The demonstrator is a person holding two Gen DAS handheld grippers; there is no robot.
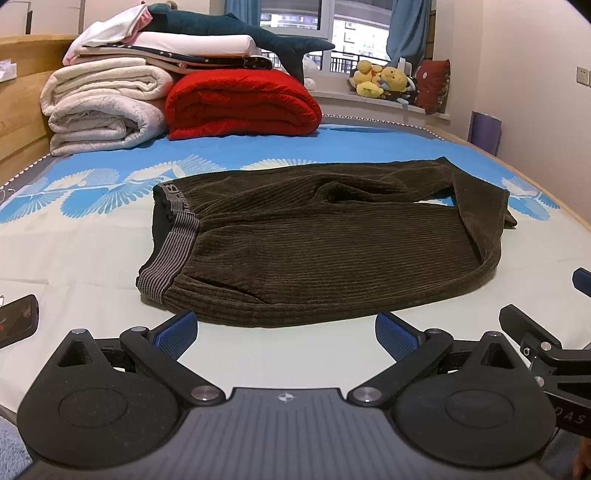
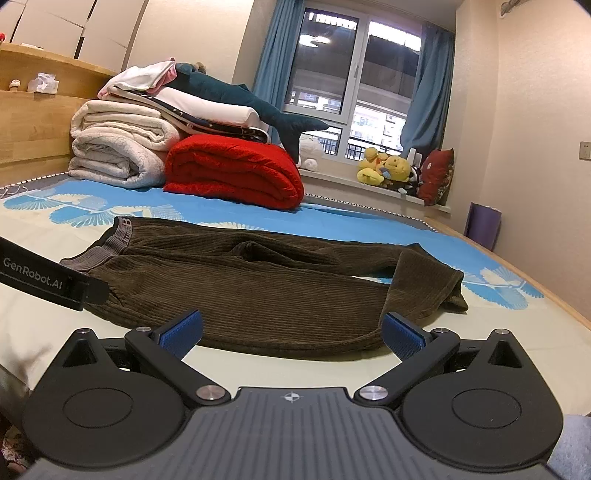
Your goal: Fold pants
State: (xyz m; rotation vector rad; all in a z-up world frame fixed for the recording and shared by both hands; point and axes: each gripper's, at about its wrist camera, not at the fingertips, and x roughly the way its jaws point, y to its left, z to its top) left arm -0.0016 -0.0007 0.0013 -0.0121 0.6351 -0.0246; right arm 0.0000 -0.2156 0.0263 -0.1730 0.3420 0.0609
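Observation:
Dark brown corduroy pants (image 1: 314,236) lie on the bed, folded lengthwise, with the grey striped waistband (image 1: 173,243) at the left and the leg ends doubled back at the right. They also show in the right wrist view (image 2: 258,284). My left gripper (image 1: 286,334) is open and empty, just short of the pants' near edge. My right gripper (image 2: 291,330) is open and empty, its pads (image 2: 400,336) close to the near edge at the leg fold. The right gripper's arm shows at the right of the left wrist view (image 1: 535,336).
The bed sheet (image 1: 74,258) is cream with a blue patterned band. Folded white blankets (image 1: 103,107), a red blanket (image 1: 240,103) and a plush shark (image 1: 229,33) are stacked at the far left. A phone (image 1: 18,317) lies at the near left. Plush toys (image 2: 388,170) sit on the window sill.

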